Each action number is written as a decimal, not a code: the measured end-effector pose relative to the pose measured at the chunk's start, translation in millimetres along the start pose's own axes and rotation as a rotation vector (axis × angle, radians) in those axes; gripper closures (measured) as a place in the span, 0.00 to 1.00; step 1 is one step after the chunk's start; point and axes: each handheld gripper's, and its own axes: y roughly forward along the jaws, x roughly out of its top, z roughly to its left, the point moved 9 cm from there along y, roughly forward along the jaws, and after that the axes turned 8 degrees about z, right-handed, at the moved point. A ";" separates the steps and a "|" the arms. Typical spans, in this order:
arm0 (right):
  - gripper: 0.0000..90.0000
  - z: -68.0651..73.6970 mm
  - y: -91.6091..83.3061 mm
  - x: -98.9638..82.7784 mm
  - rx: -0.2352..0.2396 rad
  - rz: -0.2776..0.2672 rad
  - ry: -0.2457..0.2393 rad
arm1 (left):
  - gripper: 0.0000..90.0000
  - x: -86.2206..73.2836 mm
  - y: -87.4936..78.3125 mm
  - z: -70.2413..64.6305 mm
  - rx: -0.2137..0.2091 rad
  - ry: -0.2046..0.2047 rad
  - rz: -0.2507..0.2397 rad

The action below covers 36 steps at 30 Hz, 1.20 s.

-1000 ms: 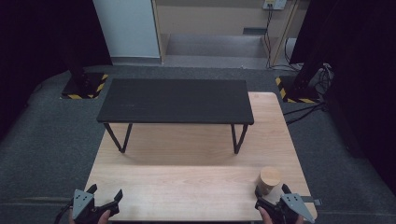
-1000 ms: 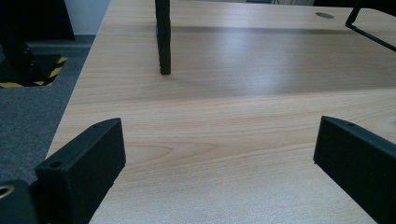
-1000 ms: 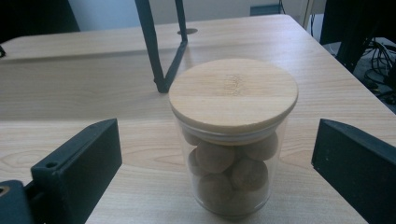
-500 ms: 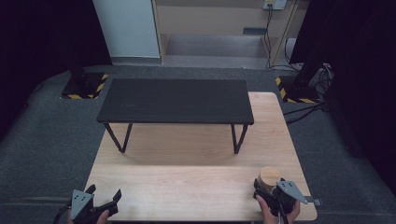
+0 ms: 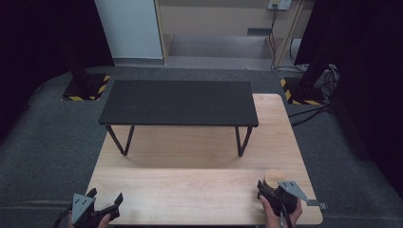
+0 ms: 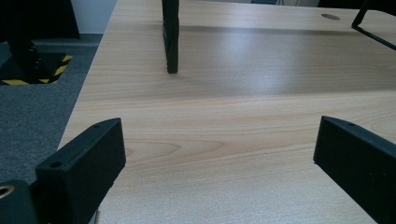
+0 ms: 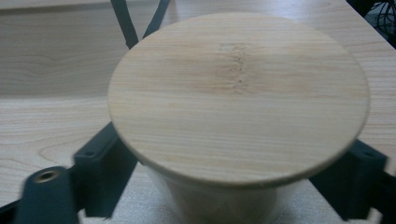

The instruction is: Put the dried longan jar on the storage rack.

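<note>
- I see the right hand-held gripper [image 5: 272, 194] at the near right corner of the tabletop [image 5: 190, 190], set around a clear jar with a round bamboo lid [image 7: 238, 95]; its jaws have just been closing with the jar between them, and in the right gripper view both sit against the jar's wall just under the lid's rim, so I read it as clamped on the jar
- the jar [image 5: 274, 178] stands upright, its long axis vertical, directly ahead of that gripper and touching it; from the high view its lid shows just beyond the gripper's body
- the relation I am steering by: the jar is at the right hand, well apart from the left hand-held gripper [image 5: 105, 204], which hangs at the near left corner with its jaws wide apart over bare wood and nothing between them; the right hand is plainly the nearer one
- beyond the jar, across the middle of the tabletop, stands a low black bench [image 5: 178, 102]; one of its legs [image 6: 171, 35] shows in the left gripper view; I judge any carry forward has to clear it or go under it
- hard to make out: the lid hides most of the jar's body, so I cannot tell whether it holds anything; the pads' contact is half covered by the rim; the jar's base is cut off at the bottom of the right gripper view
</note>
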 end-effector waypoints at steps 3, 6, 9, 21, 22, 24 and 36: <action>0.26 -1.0 -0.7 -0.8 -0.005 -0.012 0.000 | 0.01 0.0 -0.3 0.0 0.000 -0.001 -0.001; 0.28 1.1 -1.8 -1.3 -0.023 -0.023 -0.021 | 0.01 0.0 -0.2 -0.1 -0.001 -0.001 -0.001; 0.28 0.1 -3.7 -1.2 -0.014 -0.038 -0.010 | 0.01 0.0 -0.3 -0.5 -0.002 -0.001 -0.002; 0.29 4.6 -12.3 2.7 -0.001 -0.078 -0.019 | 0.01 -0.3 -1.0 -0.7 -0.005 0.003 0.000; 0.29 5.0 -13.6 3.9 0.001 -0.082 -0.021 | 0.01 -0.3 -1.0 -0.6 -0.005 0.003 0.000; 0.29 6.8 -16.9 7.6 0.006 -0.092 -0.023 | 0.01 -0.3 -1.0 -0.7 -0.006 0.001 -0.001; 0.29 18.8 -31.9 28.3 0.060 -0.130 -0.035 | 0.01 1.1 -4.4 -0.7 -0.009 0.004 -0.007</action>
